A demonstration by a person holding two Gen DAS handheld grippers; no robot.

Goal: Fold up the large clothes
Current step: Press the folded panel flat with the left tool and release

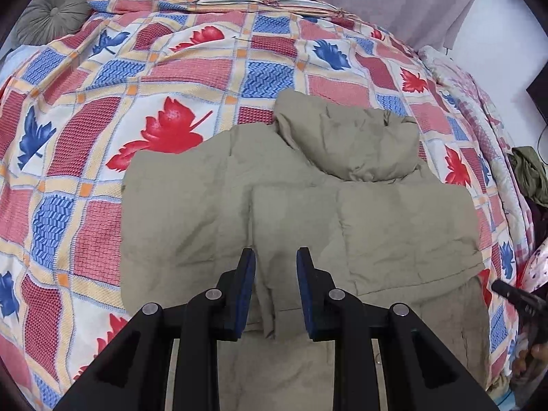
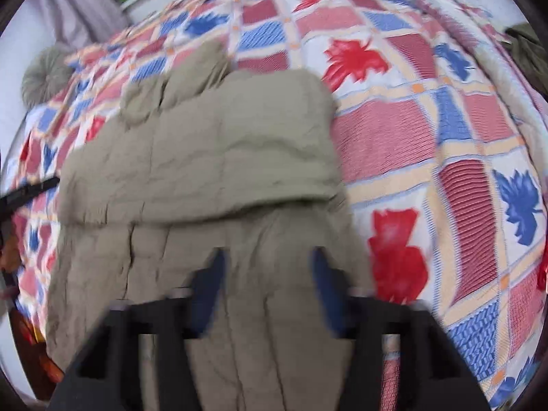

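A beige padded hooded jacket (image 1: 342,212) lies on the bed, its hood (image 1: 356,140) toward the far side and a sleeve folded across the body. My left gripper (image 1: 276,257) is open and empty just above the jacket's lower middle. In the blurred right wrist view the jacket (image 2: 212,157) fills the left centre. My right gripper (image 2: 269,257) is open, fingers spread wide over the jacket's lower part, holding nothing. The right gripper's tip also shows in the left wrist view (image 1: 513,294) at the right edge.
The bed is covered by a checked red, blue and white quilt with leaf prints (image 1: 171,78). A round grey-green cushion (image 1: 51,7) sits at the far left. A dark green garment (image 1: 529,171) lies at the right bed edge. Curtains hang behind.
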